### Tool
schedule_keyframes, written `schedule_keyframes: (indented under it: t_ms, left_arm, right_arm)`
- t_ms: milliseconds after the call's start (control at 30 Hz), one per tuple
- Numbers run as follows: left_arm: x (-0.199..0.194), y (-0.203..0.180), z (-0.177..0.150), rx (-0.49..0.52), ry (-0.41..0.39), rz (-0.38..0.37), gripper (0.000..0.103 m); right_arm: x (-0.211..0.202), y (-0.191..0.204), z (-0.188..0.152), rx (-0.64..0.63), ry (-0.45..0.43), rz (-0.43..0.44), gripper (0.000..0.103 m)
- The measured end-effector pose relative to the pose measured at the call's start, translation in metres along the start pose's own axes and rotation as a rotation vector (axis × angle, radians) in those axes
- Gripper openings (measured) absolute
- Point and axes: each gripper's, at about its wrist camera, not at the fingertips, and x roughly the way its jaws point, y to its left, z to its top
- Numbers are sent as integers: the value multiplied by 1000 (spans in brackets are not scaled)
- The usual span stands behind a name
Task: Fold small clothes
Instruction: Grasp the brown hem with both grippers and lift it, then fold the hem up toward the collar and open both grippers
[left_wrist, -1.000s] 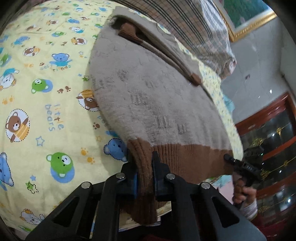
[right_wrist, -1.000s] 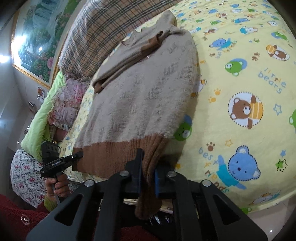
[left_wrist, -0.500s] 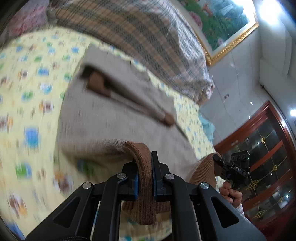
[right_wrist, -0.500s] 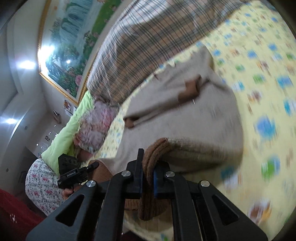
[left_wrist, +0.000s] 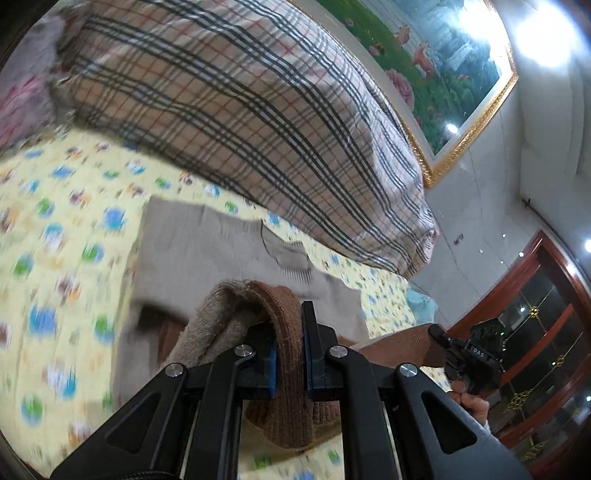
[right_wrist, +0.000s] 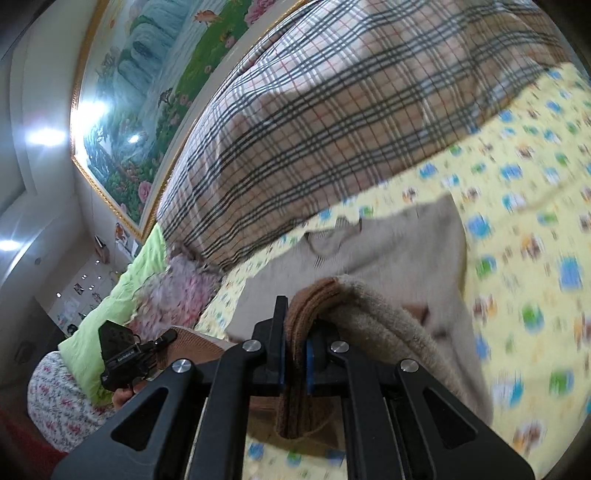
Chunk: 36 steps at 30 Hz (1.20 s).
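Observation:
A small beige knit sweater with a brown ribbed hem lies on a yellow bear-print bed sheet. My left gripper is shut on the brown hem at one corner and holds it raised over the sweater's body. My right gripper is shut on the hem's other corner, also raised. The sweater body shows in the right wrist view. Each gripper shows in the other's view, the right one and the left one, both holding hem.
A large plaid quilt is piled at the head of the bed, just beyond the sweater's collar; it also shows in the right wrist view. A green pillow and floral bedding lie to the left. A wooden cabinet stands to the right.
Both grippers have lifted the hem from the near edge and carried it forward over the sweater toward the collar. The view has tilted up toward the plaid quilt and the wall picture.

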Motion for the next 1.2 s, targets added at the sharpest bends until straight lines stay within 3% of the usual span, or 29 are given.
schedule_keyframes:
  t_ms: [267, 433, 567, 733, 900, 967, 1000, 1033, 1067, 1100, 1200]
  left_arm:
    - [76, 36, 49, -27, 25, 42, 9]
    - [114, 60, 61, -38, 44, 88, 9]
    - [146, 89, 59, -93, 81, 146, 9]
    - [160, 102, 54, -100, 82, 165, 13]
    - [156, 96, 58, -67, 81, 166, 16]
    - [152, 92, 59, -62, 85, 176, 20]
    - [146, 90, 60, -65, 80, 172, 26]
    - [139, 89, 60, -71, 64, 173, 37]
    - [131, 89, 60, -76, 47, 187, 47]
    - [120, 89, 60, -82, 18, 216, 67]
    - [92, 87, 60, -90, -48, 223, 69]
  right_arm:
    - [60, -44, 45, 50, -11, -59, 9]
    - [89, -78, 65, 97, -28, -98, 9]
    - [115, -106, 65, 148, 10, -154, 9]
    - [132, -133, 56, 200, 25, -214, 10]
    - [130, -129, 59, 183, 17, -221, 14]
    - [126, -127, 62, 184, 13, -229, 23]
    - [124, -127, 64, 185, 9, -232, 34]
    - [119, -127, 66, 192, -1, -226, 48]
    - [115, -126, 67, 192, -16, -227, 54]
    - [110, -124, 68, 185, -30, -234, 61]
    - [91, -118, 69, 164, -63, -257, 64]
